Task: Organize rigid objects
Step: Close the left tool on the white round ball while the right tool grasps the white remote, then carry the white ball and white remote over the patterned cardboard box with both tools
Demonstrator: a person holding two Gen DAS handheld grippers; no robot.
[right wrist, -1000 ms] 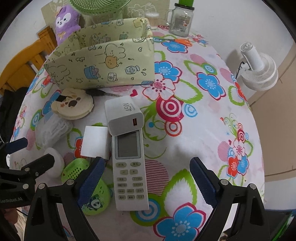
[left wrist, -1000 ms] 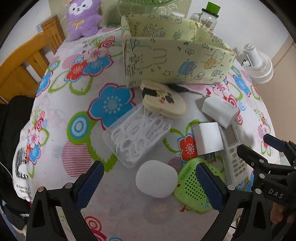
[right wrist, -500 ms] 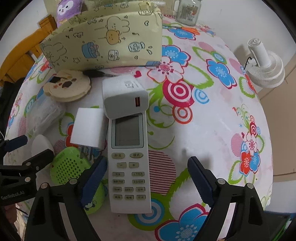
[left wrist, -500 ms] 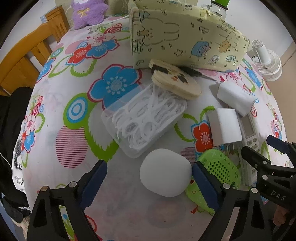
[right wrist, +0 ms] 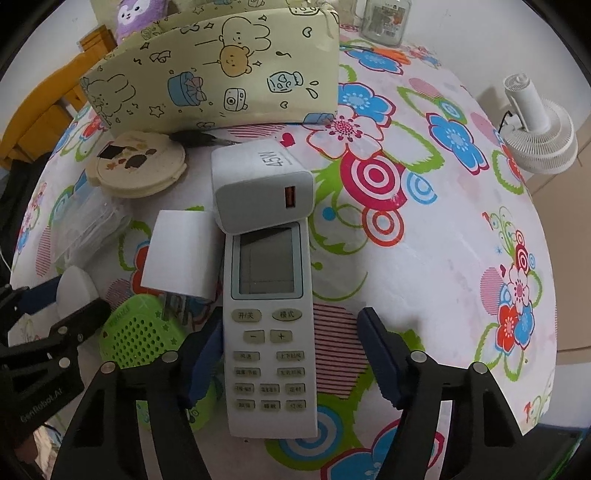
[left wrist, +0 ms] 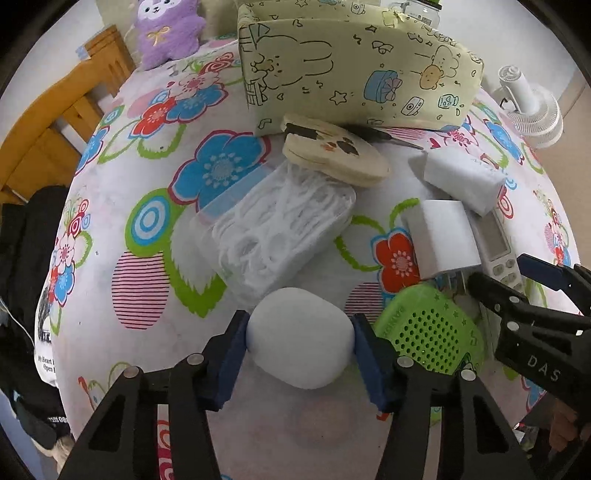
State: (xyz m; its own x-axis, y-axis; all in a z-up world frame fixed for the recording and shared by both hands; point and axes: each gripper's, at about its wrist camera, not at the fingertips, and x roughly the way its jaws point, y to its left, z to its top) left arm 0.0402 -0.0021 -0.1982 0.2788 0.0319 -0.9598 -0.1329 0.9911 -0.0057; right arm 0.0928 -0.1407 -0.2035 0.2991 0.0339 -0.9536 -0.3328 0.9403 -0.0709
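Both grippers were at grasp: left gripper (left wrist: 299, 334) clamped the white case (left wrist: 298, 338); right gripper (right wrist: 291, 354) sat wide around the remote (right wrist: 271, 332); next we needed a lift toward the organizer (left wrist: 354, 70).

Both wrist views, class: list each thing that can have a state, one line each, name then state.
Left gripper: shut on white case.
Right gripper: open, astride remote, right pad clear of it.
Remote: face up, screen blank.
Charger: unplugged, lying on remote's top end.
Round tin: lid on.
Floss box: closed, full.
Fabric bin: upright, open-topped.
Jar: upright.
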